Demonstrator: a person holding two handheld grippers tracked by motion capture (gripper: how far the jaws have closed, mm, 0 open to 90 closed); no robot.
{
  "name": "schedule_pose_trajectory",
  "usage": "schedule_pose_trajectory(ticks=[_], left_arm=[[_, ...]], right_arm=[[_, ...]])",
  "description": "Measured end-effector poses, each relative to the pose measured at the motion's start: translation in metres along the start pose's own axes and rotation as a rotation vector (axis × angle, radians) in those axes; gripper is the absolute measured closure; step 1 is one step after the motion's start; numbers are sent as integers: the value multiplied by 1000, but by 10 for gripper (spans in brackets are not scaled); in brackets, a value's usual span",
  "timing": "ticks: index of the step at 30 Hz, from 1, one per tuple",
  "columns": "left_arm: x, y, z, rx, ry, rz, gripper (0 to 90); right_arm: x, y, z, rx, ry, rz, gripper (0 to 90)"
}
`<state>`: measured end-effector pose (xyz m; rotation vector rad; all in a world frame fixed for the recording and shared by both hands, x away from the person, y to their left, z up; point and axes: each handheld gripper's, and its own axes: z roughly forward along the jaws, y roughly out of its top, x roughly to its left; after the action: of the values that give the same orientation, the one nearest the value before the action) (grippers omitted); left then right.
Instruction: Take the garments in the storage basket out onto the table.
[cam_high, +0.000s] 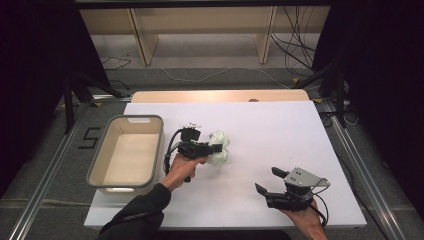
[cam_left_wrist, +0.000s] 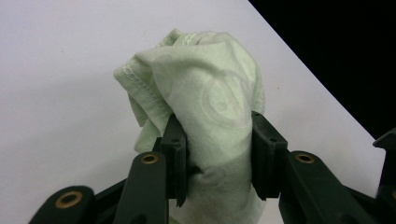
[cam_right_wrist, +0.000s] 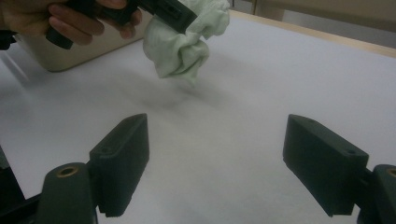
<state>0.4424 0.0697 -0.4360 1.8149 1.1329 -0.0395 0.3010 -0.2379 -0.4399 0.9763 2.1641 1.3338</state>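
A crumpled pale green cloth (cam_high: 220, 146) sits near the middle of the white table. My left gripper (cam_high: 216, 148) is shut on the cloth (cam_left_wrist: 210, 107), its two black jaws pressing the bunched fabric from both sides. In the right gripper view the cloth (cam_right_wrist: 184, 39) hangs just above the table, lifted in the far gripper. My right gripper (cam_high: 268, 182) stands open near the front right of the table, with nothing between its fingers (cam_right_wrist: 122, 158).
A beige tub (cam_high: 102, 161) stands at the left edge of the white table (cam_high: 280, 130), open and bare inside. Wooden shelving and cables lie beyond the far edge. Dark frames flank both sides.
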Motion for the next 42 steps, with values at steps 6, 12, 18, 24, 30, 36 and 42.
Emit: schedule_pose_trajectory(ticks=[6, 12, 18, 24, 30, 36, 42], left_arm=[[2, -3, 6, 24, 7, -11, 610], [5, -8, 12, 53, 20, -15, 595], [6, -12, 18, 86, 38, -14, 557], [6, -14, 21, 105, 57, -14, 508], [7, -17, 26, 134, 82, -17, 386], [9, -16, 25, 140, 121, -38, 292], [8, -14, 22, 143, 122, -38, 239]], right_arm=[[0, 0, 0, 0, 1, 1, 234], [0, 0, 0, 1, 1, -1, 234], [0, 0, 0, 0, 2, 0, 234], [0, 0, 0, 0, 3, -1, 235], [0, 0, 0, 3, 0, -2, 235], [0, 0, 0, -1, 3, -1, 235], [0, 0, 0, -1, 2, 0, 235]])
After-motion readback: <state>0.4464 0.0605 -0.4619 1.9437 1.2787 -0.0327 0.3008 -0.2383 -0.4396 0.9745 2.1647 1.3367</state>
